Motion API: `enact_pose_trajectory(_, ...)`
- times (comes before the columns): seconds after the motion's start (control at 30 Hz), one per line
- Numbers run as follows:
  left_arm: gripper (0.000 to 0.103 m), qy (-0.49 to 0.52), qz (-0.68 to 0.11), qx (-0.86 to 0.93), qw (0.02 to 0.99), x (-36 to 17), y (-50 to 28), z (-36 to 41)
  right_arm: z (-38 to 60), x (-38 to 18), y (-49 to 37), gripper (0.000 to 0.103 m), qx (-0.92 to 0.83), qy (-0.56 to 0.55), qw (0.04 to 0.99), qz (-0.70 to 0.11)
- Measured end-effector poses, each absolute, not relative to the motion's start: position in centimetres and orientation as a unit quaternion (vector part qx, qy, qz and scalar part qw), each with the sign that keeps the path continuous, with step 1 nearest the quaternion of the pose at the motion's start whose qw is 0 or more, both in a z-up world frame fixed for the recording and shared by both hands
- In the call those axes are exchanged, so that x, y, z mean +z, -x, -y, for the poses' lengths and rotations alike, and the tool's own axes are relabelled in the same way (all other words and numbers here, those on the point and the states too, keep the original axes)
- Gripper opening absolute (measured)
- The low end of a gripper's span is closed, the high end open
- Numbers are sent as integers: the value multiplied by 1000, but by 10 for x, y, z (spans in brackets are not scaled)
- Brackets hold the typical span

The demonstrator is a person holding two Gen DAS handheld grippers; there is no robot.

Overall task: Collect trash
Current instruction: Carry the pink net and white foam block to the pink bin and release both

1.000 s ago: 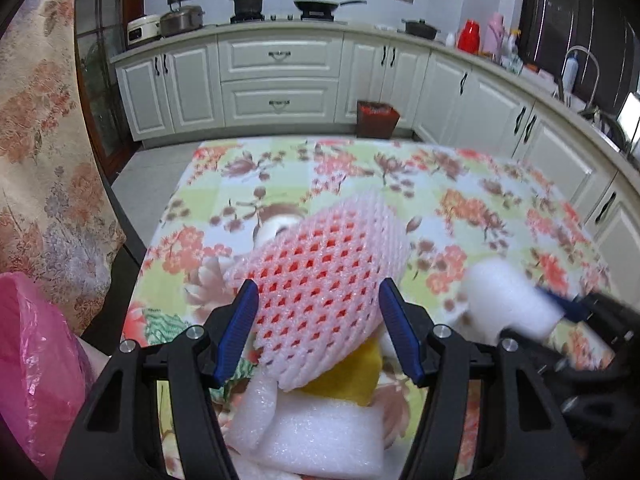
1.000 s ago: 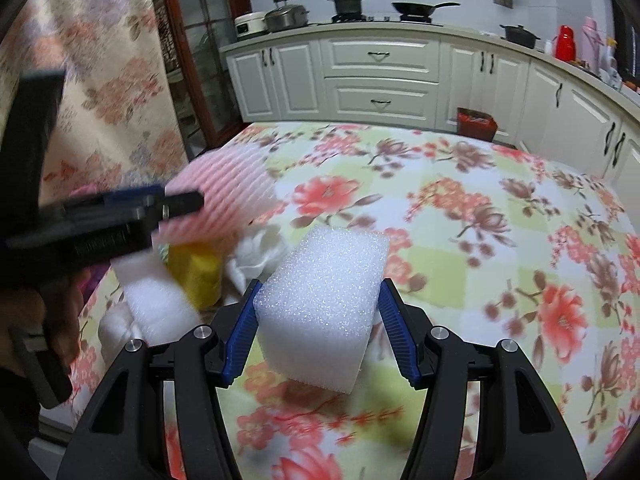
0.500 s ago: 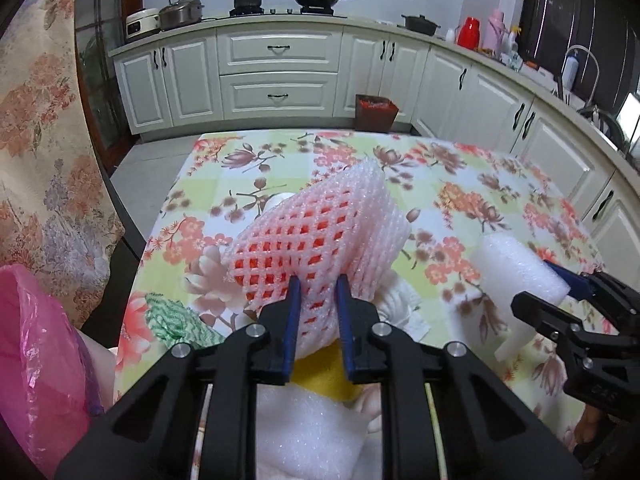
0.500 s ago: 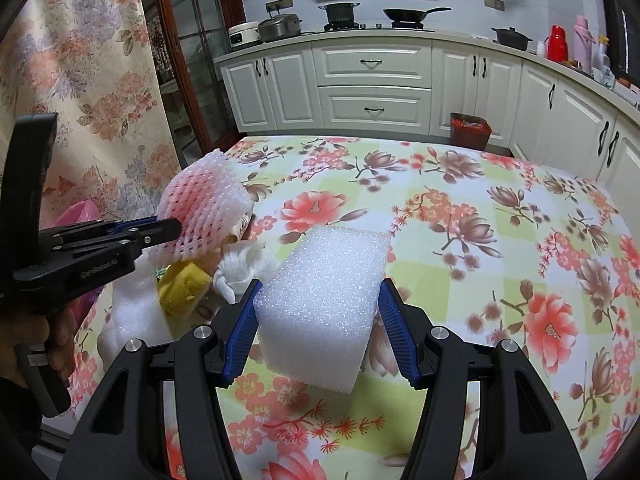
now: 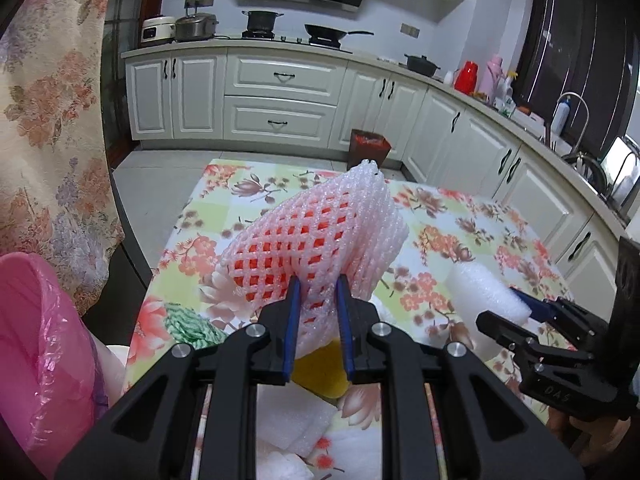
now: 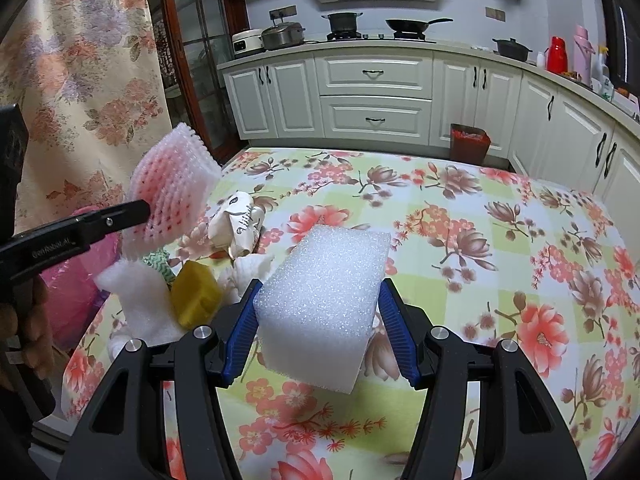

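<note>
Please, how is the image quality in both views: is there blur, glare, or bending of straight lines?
Left wrist view: sharp, even indoor light, the pink foam net clear; cabinet lines curve from the fisheye, corners are black. Right wrist view: also sharp, the white foam block shows fine grain; counter edge bends, no strong glare.

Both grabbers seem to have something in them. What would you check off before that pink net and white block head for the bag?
1. Left gripper clamped on the pink foam net: ok.
2. Net lifted off the pile: ok.
3. Right gripper holding the white foam block: ok.
4. Pink bag mouth open: cannot tell.
5. Table free of trash: not ok; the yellow sponge and crumpled paper remain.
</note>
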State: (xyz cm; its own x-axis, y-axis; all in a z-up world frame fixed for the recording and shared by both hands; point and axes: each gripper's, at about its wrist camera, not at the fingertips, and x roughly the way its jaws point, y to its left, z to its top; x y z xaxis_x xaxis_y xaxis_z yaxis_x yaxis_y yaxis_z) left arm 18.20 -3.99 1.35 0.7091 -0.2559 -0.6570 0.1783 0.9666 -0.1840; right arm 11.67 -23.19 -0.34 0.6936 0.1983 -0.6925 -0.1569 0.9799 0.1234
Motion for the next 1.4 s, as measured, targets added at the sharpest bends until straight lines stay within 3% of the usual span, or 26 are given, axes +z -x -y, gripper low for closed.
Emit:
enact_pose_trajectory(0.53,17,81,-323,-86,939,47,-149,-1,216,17,-112,56,106,-13,926,-363)
enact_pose_trajectory(1.4,18,130,-264,56,954,75,-56,-150,105,66,-112,56,188,43,926,-326)
